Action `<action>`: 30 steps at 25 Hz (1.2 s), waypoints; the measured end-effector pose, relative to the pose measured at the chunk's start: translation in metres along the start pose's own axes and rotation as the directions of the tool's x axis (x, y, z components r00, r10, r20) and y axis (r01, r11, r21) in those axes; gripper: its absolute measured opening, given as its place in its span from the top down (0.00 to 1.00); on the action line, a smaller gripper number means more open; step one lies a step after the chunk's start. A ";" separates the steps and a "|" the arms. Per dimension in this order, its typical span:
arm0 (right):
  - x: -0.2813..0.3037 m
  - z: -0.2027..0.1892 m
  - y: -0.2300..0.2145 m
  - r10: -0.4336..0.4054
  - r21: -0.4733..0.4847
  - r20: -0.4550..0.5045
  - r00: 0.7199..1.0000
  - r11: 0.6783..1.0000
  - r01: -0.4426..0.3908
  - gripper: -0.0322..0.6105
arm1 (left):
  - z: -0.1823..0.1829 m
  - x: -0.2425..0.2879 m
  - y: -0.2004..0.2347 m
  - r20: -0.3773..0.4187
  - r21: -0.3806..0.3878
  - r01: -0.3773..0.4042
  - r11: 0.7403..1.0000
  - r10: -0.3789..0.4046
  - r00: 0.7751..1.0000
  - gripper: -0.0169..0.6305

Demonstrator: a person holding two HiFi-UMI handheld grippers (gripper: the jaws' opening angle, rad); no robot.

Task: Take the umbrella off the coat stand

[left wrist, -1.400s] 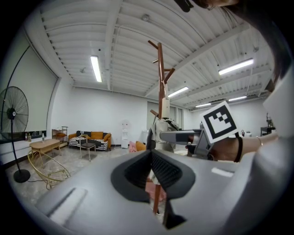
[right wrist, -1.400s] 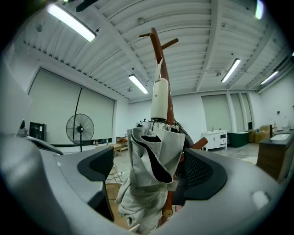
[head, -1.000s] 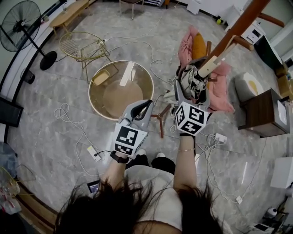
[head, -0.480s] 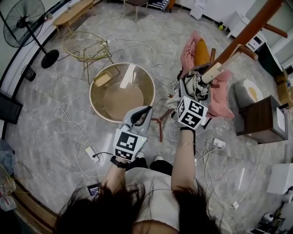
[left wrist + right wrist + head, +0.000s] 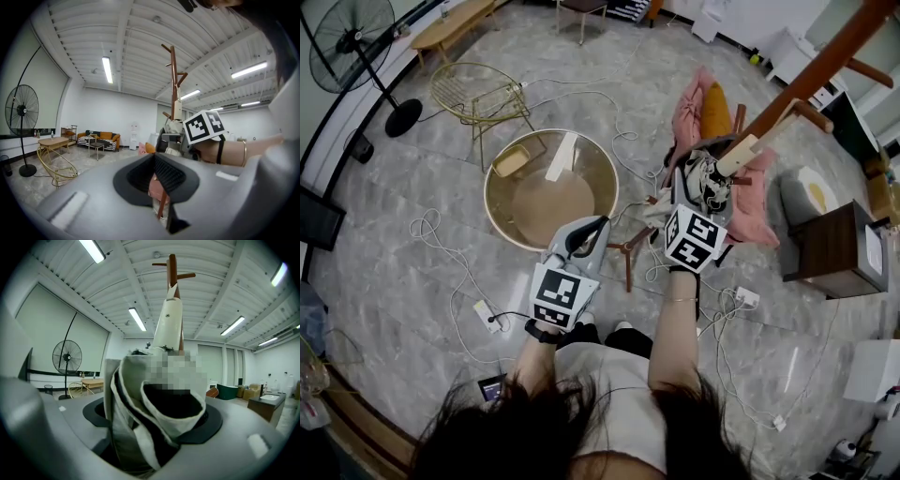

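Observation:
A folded grey-and-white umbrella (image 5: 705,180) hangs against the brown coat stand (image 5: 825,61), with a cream shaft (image 5: 755,141) rising from it along the pole. My right gripper (image 5: 698,195) is level with the bundle. Its jaws are closing, with the umbrella's cloth (image 5: 140,394) between them and filling most of the gap. In the right gripper view the stand's pole (image 5: 172,266) rises behind the cloth. My left gripper (image 5: 596,226) hovers to the left, shut and holding nothing. The left gripper view shows the stand (image 5: 173,75) ahead.
A pink cloth (image 5: 752,208) hangs on the stand's far side, and its wooden feet (image 5: 628,251) spread out below. Round gold table (image 5: 551,187), wire chair (image 5: 478,89) and fan (image 5: 352,47) stand to the left. Cables (image 5: 441,246) cross the floor. A dark cabinet (image 5: 830,246) is at right.
My right gripper has rolled slightly at the umbrella. The left gripper has kept its place.

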State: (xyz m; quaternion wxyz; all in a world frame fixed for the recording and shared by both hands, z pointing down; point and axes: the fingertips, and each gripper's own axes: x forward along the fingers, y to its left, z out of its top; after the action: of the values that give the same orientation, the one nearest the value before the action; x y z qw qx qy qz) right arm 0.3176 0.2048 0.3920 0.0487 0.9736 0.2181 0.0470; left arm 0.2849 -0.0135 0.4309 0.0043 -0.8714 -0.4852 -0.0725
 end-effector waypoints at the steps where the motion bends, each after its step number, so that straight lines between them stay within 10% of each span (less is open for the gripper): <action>1: -0.001 0.000 0.000 0.001 0.001 0.000 1.000 1.000 -0.001 0.35 | 0.001 0.000 0.000 0.002 -0.001 0.001 1.000 -0.001 1.000 0.88; 30: -0.037 0.051 0.003 0.072 0.014 0.101 0.992 0.997 -0.073 0.41 | 0.025 -0.001 -0.017 0.047 0.052 0.034 0.998 -0.037 0.998 0.88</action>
State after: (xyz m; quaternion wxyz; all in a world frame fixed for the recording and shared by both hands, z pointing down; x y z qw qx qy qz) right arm 0.2916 0.1829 0.3392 0.0495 0.9824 0.1802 -0.0024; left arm 0.2734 -0.0031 0.4047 0.0138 -0.8637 -0.5022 -0.0392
